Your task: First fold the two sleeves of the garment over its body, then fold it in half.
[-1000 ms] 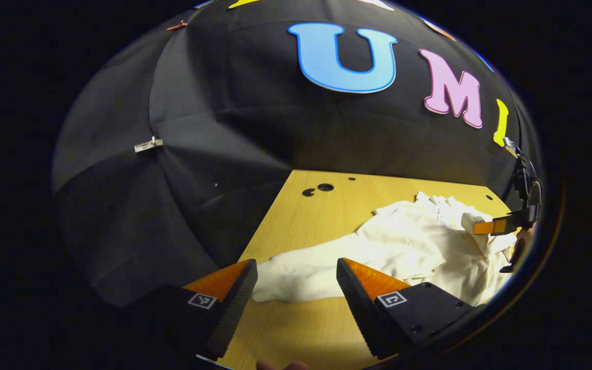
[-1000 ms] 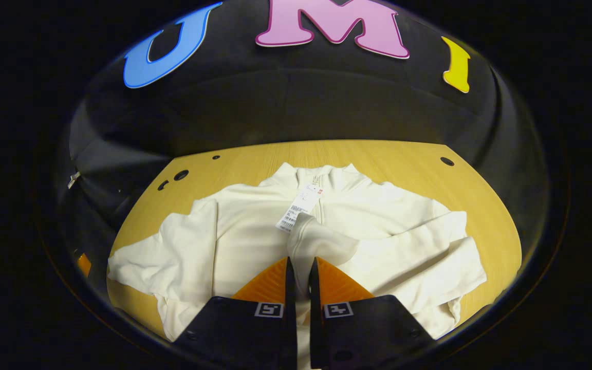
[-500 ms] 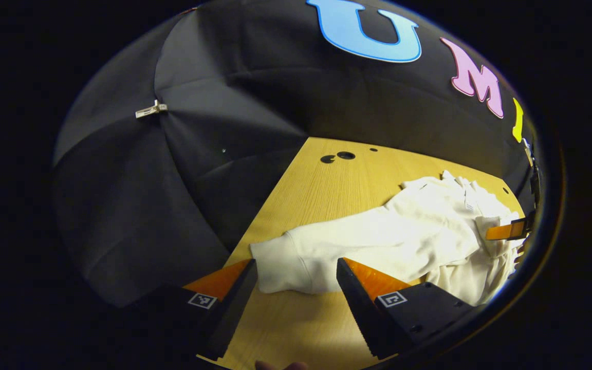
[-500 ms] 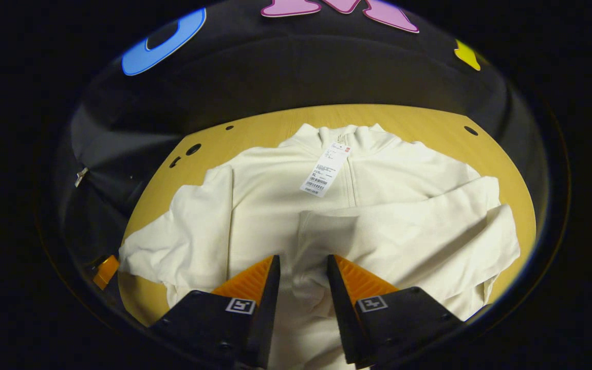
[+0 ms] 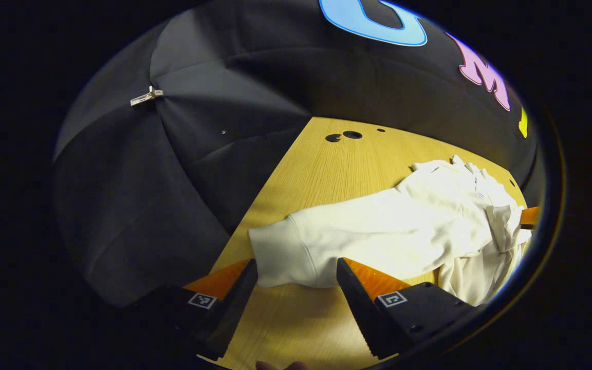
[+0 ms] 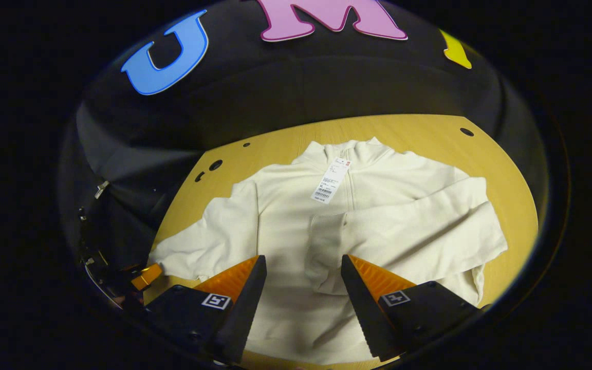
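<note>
Strong fisheye curvature is noted at the edges; the wooden table (image 6: 491,154) is brightly lit, surroundings left dim.

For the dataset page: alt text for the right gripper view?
A cream zip-neck garment lies on a wooden table, one sleeve folded across its body, the other spread out. The right tool hovers open above the folded cuff.

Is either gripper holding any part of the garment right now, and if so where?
Nothing is held. The right gripper is open above the folded sleeve; the left gripper is open at the other sleeve's cuff.
</note>
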### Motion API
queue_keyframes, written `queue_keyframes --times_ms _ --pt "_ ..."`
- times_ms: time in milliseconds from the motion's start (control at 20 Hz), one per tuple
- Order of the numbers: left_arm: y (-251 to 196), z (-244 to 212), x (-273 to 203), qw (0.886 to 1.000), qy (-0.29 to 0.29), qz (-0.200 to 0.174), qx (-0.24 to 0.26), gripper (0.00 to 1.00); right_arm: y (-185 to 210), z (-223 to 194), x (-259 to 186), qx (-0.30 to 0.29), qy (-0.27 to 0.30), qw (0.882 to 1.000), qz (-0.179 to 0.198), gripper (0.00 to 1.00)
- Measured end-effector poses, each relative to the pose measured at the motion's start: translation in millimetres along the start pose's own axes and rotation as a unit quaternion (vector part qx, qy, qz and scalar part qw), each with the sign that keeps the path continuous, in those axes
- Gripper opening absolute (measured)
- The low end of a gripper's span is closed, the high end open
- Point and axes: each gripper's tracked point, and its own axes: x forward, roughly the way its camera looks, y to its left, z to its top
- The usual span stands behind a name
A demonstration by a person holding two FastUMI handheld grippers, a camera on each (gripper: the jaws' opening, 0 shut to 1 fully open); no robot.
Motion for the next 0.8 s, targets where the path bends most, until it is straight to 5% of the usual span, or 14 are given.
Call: queue_keyframes --times_ms 500,750,800 --pt "-6 -16 15 0.999 0.031 -0.017 -0.008 0.96 -54 -36 -84 0.022 0.000 1.000 -0.022 0.90" --pt "-26 -10 18 0.999 0.025 -0.031 0.001 0.22 -63 -42 -88 0.034 0.005 0.999 -0.019 0.90" --pt "-26 -9 20 0.999 0.027 -0.033 -0.002 0.14 -65 -42 -89 0.033 0.002 0.999 -0.019 0.90"
